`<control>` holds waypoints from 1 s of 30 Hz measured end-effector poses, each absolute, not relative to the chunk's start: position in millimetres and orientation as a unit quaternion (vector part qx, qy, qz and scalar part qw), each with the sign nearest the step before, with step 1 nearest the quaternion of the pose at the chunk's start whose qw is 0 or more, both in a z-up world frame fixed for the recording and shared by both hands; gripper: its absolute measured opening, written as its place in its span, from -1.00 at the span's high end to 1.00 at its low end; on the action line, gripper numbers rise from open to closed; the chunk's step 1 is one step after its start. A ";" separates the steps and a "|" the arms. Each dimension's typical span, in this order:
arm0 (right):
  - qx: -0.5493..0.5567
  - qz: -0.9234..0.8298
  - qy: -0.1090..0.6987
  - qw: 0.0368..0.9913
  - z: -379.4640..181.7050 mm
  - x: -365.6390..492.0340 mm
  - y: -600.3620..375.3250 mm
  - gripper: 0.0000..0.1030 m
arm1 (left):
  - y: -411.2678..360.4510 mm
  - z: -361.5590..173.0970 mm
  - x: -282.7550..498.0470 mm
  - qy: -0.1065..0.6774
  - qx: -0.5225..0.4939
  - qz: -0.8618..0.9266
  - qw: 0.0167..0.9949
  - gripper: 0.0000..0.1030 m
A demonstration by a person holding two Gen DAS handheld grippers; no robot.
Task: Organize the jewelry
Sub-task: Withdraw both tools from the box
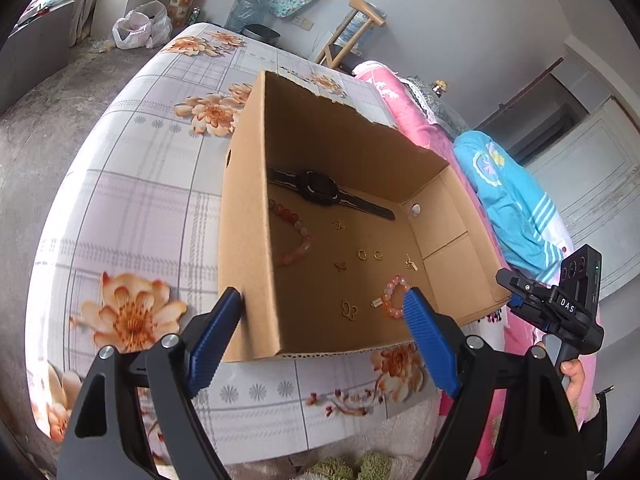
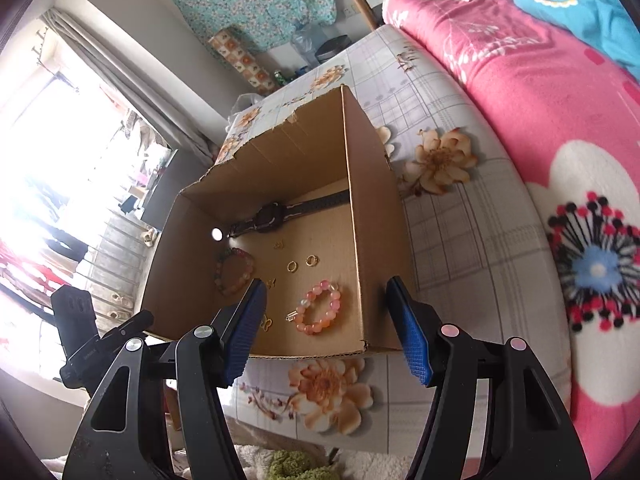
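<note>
- You have one open cardboard box (image 1: 256, 216) on the flowered table (image 1: 132, 184), with a torn top edge and a round hole in a side wall.
- Count inside it: one black watch (image 1: 320, 190) lying flat along the far wall, two bead bracelets and several small gold pieces.
- The paler pink bracelet (image 2: 318, 307) is a closed ring of glossy round beads with a small metal charm; it lies at 6 o'clock on the box floor, near your tools.
- The darker orange-red bracelet (image 1: 294, 236) lies at 9 o'clock in the left wrist view, partly cut off by the box wall.
- Two small gold rings (image 1: 369, 255) sit side by side mid-floor, apart from each other; around them lie thin gold charms, one an open butterfly outline (image 1: 349, 312).
- Your left tool (image 1: 322, 320) hangs above the near corner with its ribbed blue pads spread wide, holding nothing.
- Your right tool (image 2: 326, 322) is likewise spread apart over the near edge, its blue pads (image 2: 412, 344) cross-hatched, gripping nothing.
- Only the left wrist view shows all the charms and the other tool at 3 o'clock; only the right wrist view shows the bright window at 9 o'clock and the whole pale bracelet.
- A pink flowered blanket (image 2: 560, 128) lies just beside the table.
</note>
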State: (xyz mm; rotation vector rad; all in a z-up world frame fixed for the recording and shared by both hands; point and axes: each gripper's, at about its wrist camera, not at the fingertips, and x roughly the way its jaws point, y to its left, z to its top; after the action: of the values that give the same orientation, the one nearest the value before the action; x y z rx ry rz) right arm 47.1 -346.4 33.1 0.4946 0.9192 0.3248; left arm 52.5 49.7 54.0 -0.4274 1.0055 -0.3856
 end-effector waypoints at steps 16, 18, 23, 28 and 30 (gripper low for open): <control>0.108 0.049 0.366 0.923 48.6 -57.5 -306.4 -0.77 | 20.2 96.2 -49.3 0.356 -0.062 -0.033 0.932 -0.90; 0.082 0.049 0.384 0.919 39.8 -55.0 -290.4 -0.83 | 13.0 89.9 -52.3 0.363 -0.027 0.005 0.931 -0.90; 0.030 0.030 0.406 0.913 24.1 -46.4 -262.5 -0.84 | -0.9 75.0 -50.4 0.372 0.015 0.018 0.928 -0.90; 0.005 0.003 0.418 0.908 15.9 -37.4 -248.2 -0.85 | -9.0 63.4 -38.7 0.396 0.014 0.017 0.918 -0.90; 0.005 -0.004 0.418 0.908 16.6 -35.6 -247.1 -0.85 | -10.0 60.2 -35.6 0.410 -0.003 0.008 0.912 -0.90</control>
State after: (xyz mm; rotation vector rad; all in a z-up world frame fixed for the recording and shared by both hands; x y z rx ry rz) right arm -35.6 -247.1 16.6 0.0100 0.8633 -0.0090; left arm -35.6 -10.0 60.2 -0.0069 0.8442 0.0157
